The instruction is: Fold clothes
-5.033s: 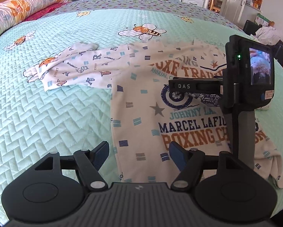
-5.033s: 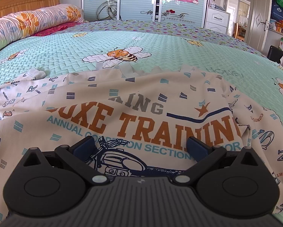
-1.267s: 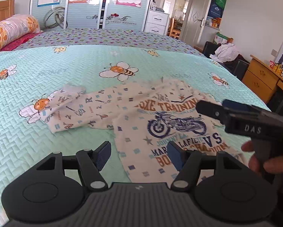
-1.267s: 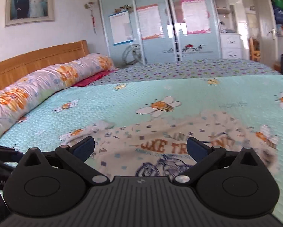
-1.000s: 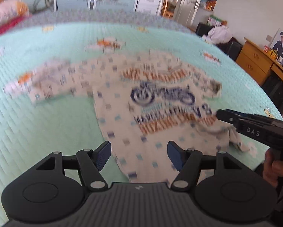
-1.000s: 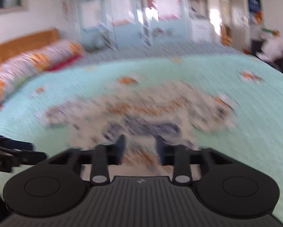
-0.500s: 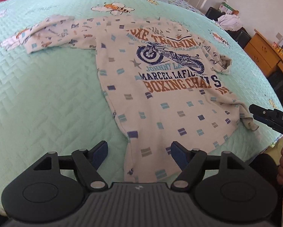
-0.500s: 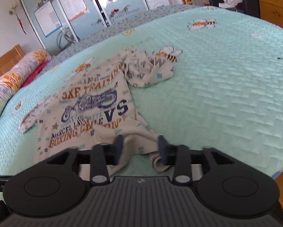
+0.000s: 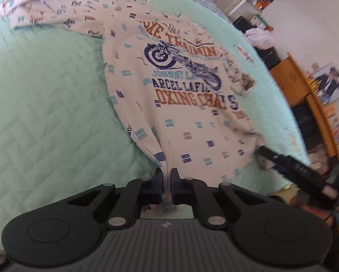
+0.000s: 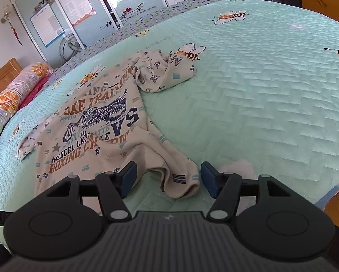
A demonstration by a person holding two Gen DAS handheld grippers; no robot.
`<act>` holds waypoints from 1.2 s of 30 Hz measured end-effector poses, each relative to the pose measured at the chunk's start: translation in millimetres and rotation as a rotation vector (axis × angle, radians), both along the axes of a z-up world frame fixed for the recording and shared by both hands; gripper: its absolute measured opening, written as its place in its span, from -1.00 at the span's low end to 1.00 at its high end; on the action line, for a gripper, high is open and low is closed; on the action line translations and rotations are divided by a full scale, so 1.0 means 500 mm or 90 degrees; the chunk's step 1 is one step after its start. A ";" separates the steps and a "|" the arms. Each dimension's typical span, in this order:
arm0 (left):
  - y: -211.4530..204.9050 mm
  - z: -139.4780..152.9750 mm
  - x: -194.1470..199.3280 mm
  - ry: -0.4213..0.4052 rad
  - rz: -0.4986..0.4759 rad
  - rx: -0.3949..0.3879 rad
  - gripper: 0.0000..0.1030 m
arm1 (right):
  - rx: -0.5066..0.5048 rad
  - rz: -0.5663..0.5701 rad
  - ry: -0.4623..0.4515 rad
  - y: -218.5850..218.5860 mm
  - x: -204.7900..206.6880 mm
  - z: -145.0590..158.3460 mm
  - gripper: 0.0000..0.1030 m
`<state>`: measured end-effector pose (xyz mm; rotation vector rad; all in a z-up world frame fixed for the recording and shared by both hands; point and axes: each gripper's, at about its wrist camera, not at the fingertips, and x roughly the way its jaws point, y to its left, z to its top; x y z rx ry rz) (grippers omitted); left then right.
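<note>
A cream long-sleeved shirt (image 9: 180,86) with a motorcycle print and orange and blue lettering lies spread on the bed. My left gripper (image 9: 166,181) is shut on the shirt's bottom hem at its left corner. In the right wrist view the shirt (image 10: 94,124) lies ahead and to the left, its right bottom corner (image 10: 180,181) bunched. My right gripper (image 10: 167,179) is open, its jaws on either side of that bunched corner. The right gripper also shows in the left wrist view (image 9: 291,165), at the shirt's right hem.
The mint green quilted bedspread (image 10: 260,95) with bee prints covers the bed. One sleeve (image 9: 49,11) stretches far left; the other (image 10: 167,72) is crumpled at the far right. A floral bolster (image 10: 13,95) lies at the headboard. Wooden drawers (image 9: 289,79) stand beyond the bed's right edge.
My left gripper has closed on the shirt's bottom left hem. My right gripper has opened wide and come down around the bunched right bottom corner.
</note>
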<state>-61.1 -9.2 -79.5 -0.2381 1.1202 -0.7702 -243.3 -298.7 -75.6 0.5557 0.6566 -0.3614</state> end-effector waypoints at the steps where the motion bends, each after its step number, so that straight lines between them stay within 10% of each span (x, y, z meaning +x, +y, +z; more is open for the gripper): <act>1: 0.012 0.005 0.001 0.000 0.006 -0.008 -0.89 | -0.001 0.000 0.000 0.000 -0.001 0.002 0.10; 8: 0.158 0.102 -0.002 -0.067 0.065 0.024 -0.64 | -0.005 0.014 -0.018 0.013 -0.027 0.030 0.01; 10: 0.189 0.114 -0.003 -0.092 0.084 0.058 0.32 | -0.008 0.018 -0.022 0.017 -0.029 0.036 0.02; 18: 0.109 0.058 -0.008 -0.052 0.035 0.047 0.41 | -0.015 0.010 -0.012 0.018 0.005 0.027 0.14; 23: 0.036 0.010 -0.021 -0.051 0.000 0.079 0.36 | -0.009 0.003 0.026 0.011 0.020 -0.001 0.14; 26: 0.045 0.006 -0.025 -0.021 -0.027 0.039 -0.81 | -0.011 0.040 0.038 0.034 0.016 0.000 -0.67; 36: 0.259 0.121 -0.034 -0.077 0.097 0.016 -0.90 | -0.018 0.149 0.004 0.126 -0.091 0.089 -0.93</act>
